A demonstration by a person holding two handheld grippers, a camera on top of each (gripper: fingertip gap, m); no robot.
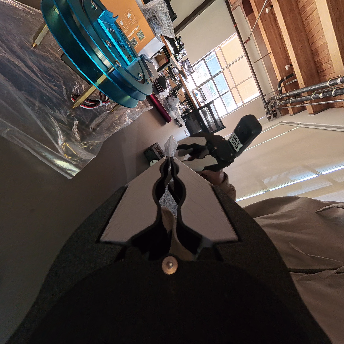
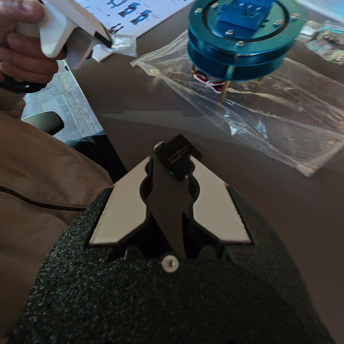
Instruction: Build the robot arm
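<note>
My left gripper (image 1: 169,158) is shut on a small crumpled clear plastic bag (image 1: 170,146) that sticks out past its tips. It shows in the right wrist view (image 2: 104,40) at the top left, with the small bag (image 2: 121,46) hanging from it. My right gripper (image 2: 172,160) is shut on the near end of a small black servo (image 2: 178,162), which tilts forward past the fingertips just above the brown table (image 2: 139,104). In the left wrist view the right gripper (image 1: 178,151) sits just beyond my left tips, with the servo (image 1: 153,151) at its end.
A blue round layered base (image 2: 236,44) on brass standoffs, with red, white and black wires under it, stands on a large clear plastic bag (image 2: 270,121). A printed paper sheet (image 2: 130,16) lies behind it. An orange box (image 1: 130,22) and a red cylinder (image 1: 160,107) sit farther along the table. One gripper's finger ends stand about 12 cm off the other's.
</note>
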